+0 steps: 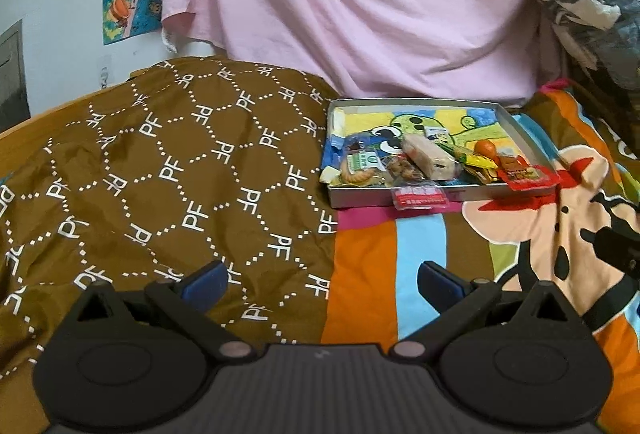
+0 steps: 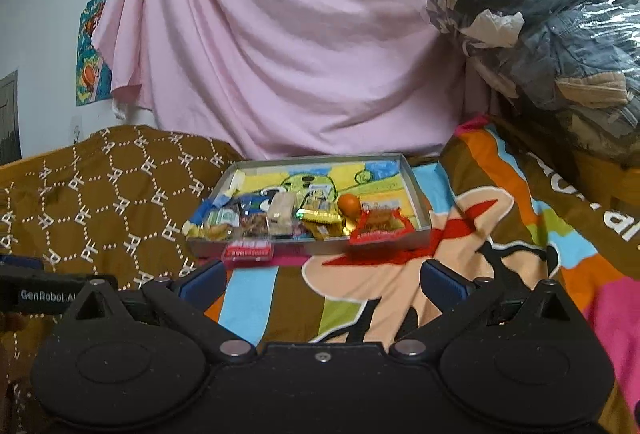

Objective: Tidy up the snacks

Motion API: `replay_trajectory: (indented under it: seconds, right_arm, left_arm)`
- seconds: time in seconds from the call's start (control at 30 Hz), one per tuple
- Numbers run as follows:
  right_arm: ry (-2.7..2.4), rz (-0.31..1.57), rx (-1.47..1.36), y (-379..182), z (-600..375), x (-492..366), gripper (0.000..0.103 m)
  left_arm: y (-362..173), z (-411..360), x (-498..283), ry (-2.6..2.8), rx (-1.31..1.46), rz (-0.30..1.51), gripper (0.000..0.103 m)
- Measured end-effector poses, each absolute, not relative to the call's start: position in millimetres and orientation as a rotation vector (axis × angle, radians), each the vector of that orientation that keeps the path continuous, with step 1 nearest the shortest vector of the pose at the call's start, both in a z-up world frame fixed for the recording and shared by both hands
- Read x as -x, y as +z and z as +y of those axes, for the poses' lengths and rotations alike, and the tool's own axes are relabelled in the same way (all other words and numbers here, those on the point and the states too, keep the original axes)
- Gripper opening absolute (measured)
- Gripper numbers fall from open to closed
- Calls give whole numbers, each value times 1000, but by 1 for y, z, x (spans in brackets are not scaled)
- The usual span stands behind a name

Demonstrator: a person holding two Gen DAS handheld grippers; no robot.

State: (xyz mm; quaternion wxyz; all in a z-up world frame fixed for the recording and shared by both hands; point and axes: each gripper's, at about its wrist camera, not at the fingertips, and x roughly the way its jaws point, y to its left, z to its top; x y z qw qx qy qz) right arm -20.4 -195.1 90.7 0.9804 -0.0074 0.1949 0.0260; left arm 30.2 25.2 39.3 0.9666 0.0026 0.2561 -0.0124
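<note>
A shallow grey tray (image 1: 516,126) (image 2: 416,186) with a cartoon picture inside lies on the bed and holds several snack packets along its near side. A pale wrapped bar (image 1: 430,156) (image 2: 282,216) lies in the middle, a small orange snack (image 1: 486,148) (image 2: 347,203) to its right. A red packet (image 1: 528,176) (image 2: 376,228) hangs over the front right rim. A red-and-white packet (image 1: 419,197) (image 2: 248,250) leans over the tray's front wall. My left gripper (image 1: 322,284) and my right gripper (image 2: 322,280) are both open and empty, well short of the tray.
A brown "PF" patterned quilt (image 1: 160,174) (image 2: 100,194) lies left of the tray. A colourful cartoon blanket (image 1: 520,234) (image 2: 500,234) covers the bed in front and right. Pink cloth (image 1: 340,2) hangs behind. A plastic-wrapped bundle of clothes (image 2: 540,26) sits at the right. The left gripper's body (image 2: 44,292) shows at the right view's left edge.
</note>
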Motion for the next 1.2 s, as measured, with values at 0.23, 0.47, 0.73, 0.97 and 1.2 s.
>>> replay_trajectory:
  seconds: [0.23, 0.47, 0.73, 0.97, 1.2]
  right_arm:
    - [42, 404, 45, 74, -193, 25, 102]
    - [52, 434, 79, 59, -193, 19, 102]
    - [67, 469, 52, 51, -193, 13, 102]
    - [69, 487, 36, 49, -195, 12, 102]
    - [64, 491, 31, 49, -196, 13, 102]
  left_arm:
    - [28, 21, -26, -56, -55, 500, 103]
    - [15, 25, -30, -60, -47, 528, 103]
    - [7, 27, -30, -56, -28, 553, 103]
    - [1, 27, -29, -62, -6, 571, 103]
    - [3, 27, -28, -55, -6, 565, 103]
